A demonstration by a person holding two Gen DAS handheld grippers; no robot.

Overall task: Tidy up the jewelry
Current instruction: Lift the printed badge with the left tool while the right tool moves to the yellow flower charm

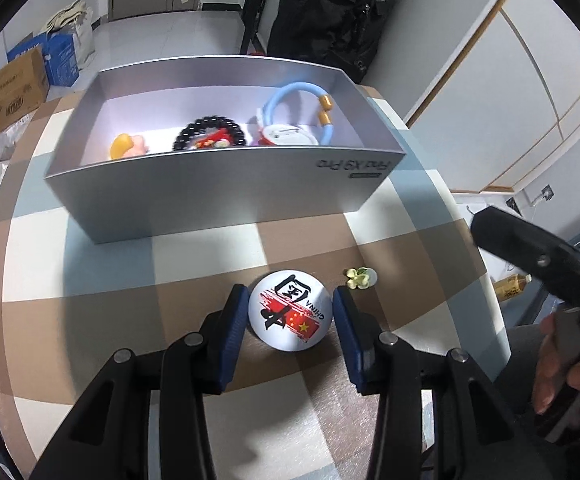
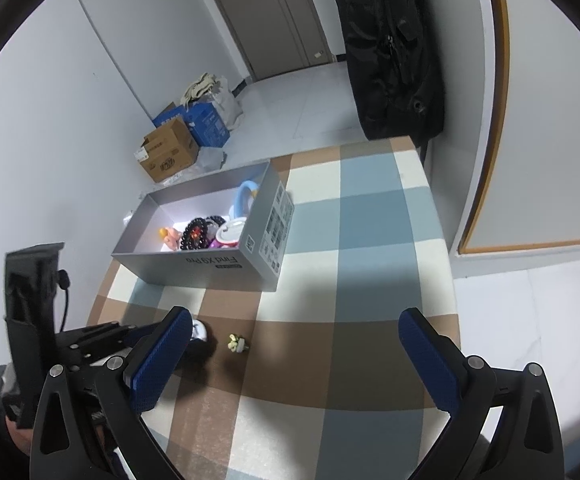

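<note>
A round white badge [image 1: 290, 316] with red and black print sits between the blue pads of my left gripper [image 1: 290, 294], which is shut on its two edges just above the checked tablecloth. A small yellow-green flower clip [image 1: 357, 278] lies on the cloth just to its right. Behind them stands a silver box [image 1: 217, 192] holding a black bead bracelet [image 1: 209, 132], a blue ring [image 1: 302, 96] and a yellow-pink piece [image 1: 125, 146]. My right gripper [image 2: 296, 320] stands wide open over the cloth with nothing between its fingers; the flower clip [image 2: 237, 343] lies left of its middle.
The table's edge curves close on the right, with floor beyond [image 2: 530, 320]. A black backpack [image 2: 390, 48] hangs behind the table's far corner. Cardboard and blue boxes [image 2: 169, 148] sit on the floor past the silver box [image 2: 193, 266]. A hand [image 1: 558, 364] holds the right gripper's handle.
</note>
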